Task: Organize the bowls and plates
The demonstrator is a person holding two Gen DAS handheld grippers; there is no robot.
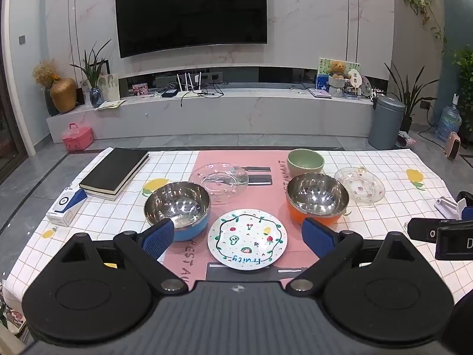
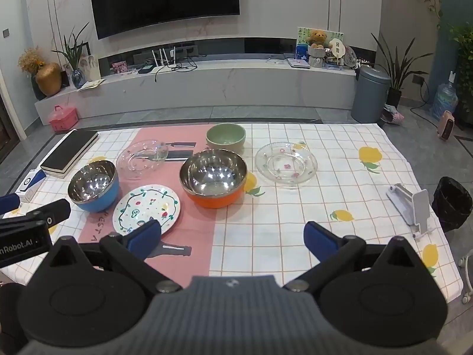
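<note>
On the table stand a blue steel bowl [image 1: 178,207] [image 2: 94,188], an orange steel bowl [image 1: 317,197] [image 2: 213,178] and a green bowl [image 1: 305,161] [image 2: 226,136]. A white "Fruity" plate [image 1: 247,239] [image 2: 146,209] lies at the front on the pink mat. One glass plate [image 1: 219,180] [image 2: 142,156] lies behind it, another glass plate [image 1: 359,185] [image 2: 286,162] lies right of the orange bowl. My left gripper [image 1: 238,238] is open and empty above the Fruity plate. My right gripper [image 2: 232,236] is open and empty, over the cloth in front of the orange bowl.
A black book [image 1: 116,172] [image 2: 70,152] and a small blue-white box [image 1: 66,206] [image 2: 29,185] lie at the table's left. A white phone stand [image 2: 412,205] [image 1: 448,205] sits at the right edge, a black bin [image 2: 451,202] beside the table.
</note>
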